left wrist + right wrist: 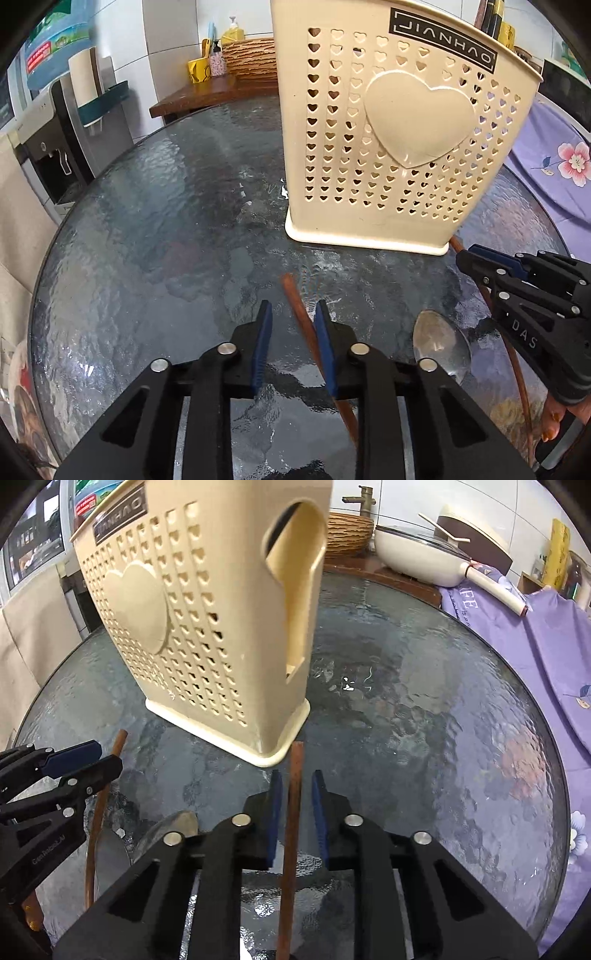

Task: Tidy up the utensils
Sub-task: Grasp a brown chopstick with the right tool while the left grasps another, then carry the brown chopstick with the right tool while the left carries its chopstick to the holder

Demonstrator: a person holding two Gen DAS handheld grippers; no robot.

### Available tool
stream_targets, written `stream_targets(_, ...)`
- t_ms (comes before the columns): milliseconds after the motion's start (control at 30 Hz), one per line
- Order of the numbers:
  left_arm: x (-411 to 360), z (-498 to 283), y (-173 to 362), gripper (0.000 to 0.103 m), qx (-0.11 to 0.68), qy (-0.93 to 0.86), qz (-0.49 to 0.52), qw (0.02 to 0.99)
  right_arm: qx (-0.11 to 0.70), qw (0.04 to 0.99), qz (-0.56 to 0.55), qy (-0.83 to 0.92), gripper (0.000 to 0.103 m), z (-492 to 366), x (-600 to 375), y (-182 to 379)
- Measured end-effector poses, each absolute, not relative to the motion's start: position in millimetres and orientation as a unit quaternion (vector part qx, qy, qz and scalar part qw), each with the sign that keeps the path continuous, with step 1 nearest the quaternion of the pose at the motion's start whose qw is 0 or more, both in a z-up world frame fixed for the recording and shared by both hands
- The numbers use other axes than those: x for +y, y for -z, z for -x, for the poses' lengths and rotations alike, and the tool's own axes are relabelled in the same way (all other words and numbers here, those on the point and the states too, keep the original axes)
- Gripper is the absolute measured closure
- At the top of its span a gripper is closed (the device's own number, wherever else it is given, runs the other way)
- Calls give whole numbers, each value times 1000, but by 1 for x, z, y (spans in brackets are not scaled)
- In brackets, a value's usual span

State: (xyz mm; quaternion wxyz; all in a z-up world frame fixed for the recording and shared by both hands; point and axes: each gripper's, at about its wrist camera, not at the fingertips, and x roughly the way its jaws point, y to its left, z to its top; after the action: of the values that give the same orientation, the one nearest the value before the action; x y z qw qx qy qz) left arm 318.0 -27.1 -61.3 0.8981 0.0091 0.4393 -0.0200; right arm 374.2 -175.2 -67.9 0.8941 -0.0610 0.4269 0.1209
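Up front in your left wrist view, your left hand-held gripper [291, 310] has its jaws spread, and a brown chopstick [301, 314] lies on the glass worktop [147, 240] between the blue pads, close against the right one. A metal spoon [439, 341] lies just to the right, and the cream utensil holder [399, 140] stands upright beyond. Your right hand-held gripper [471, 258] comes in from the right edge over a second chopstick [515, 369].

From your right wrist view, the right hand-held gripper [297, 786] is parted too, with that second chopstick [293, 812] running straight between its pads, untouched by either, its tip just beside the holder's [207, 627] base corner. The left hand-held gripper [92, 757] sits at the left edge, over the first chopstick [99, 812].
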Motion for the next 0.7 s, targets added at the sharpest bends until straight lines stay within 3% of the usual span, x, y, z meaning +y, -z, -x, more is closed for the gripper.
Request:
stream_targets(100,-26,-316,61,89,438,16,-10,899,422,895,84,-117,94,-368,-167,68)
stream_targets(400,-12,-309,60,95,439,31,19,898,422,897,55,-118,95,-351,-181,66)
stream_targets(700,11,-296,38,95,413,35,59,908,387,912,-8,-136,95,-332,-199,40)
